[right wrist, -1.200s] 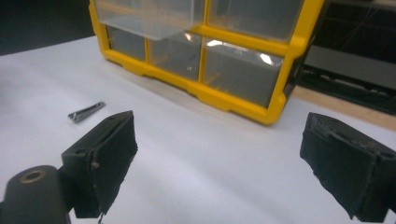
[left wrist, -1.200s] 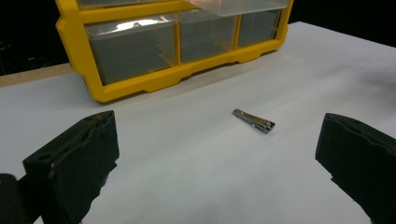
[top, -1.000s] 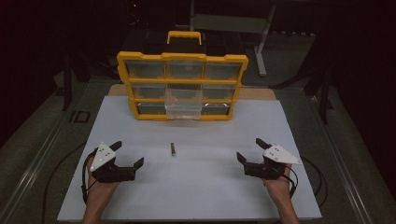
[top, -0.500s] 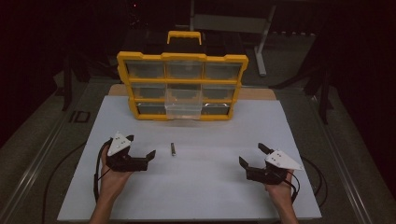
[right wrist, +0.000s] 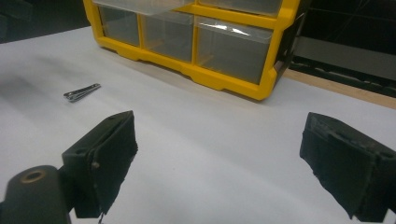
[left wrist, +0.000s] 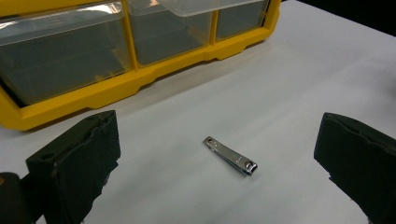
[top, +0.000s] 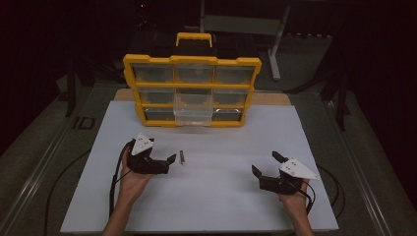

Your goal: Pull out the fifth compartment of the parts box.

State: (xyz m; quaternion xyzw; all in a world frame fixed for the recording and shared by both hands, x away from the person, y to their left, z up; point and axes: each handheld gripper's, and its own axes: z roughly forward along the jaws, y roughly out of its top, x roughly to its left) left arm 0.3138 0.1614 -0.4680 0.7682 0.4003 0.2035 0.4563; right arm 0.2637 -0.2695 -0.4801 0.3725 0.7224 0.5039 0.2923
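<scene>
Black foam-like pads face each other across a wide gap on the left tool (top: 164,161), which a hand (top: 129,178) holds low over the white worktop (top: 216,196). In the left gripper view its jaws stand far apart with nothing between them but the sheet, and the nail clipper (left wrist: 229,155) lies flat on the worktop just ahead of them, nearer the jaw that shows at the right. The clipper is bright metal, closed, with a small hole near one end; no maker's mark or writing can be read on it. From the high view it (top: 182,157) sits just beside the left tool's tips, apart from them, and in front of the organiser.

The right tool (top: 265,166) is well apart from the clipper, near the right edge of the worktop, its jaws likewise spread wide and empty. A pale three-cornered plate rides on top of each tool, and a dark cable trails from each.

Beyond the clipper stands the yellow organiser (top: 193,91), upright, with clear drawers in three rows and a handle on top. Its bottom middle drawer (top: 193,114) juts forward of the others. The drawers look empty, and no label or lettering is legible on the frame.
</scene>
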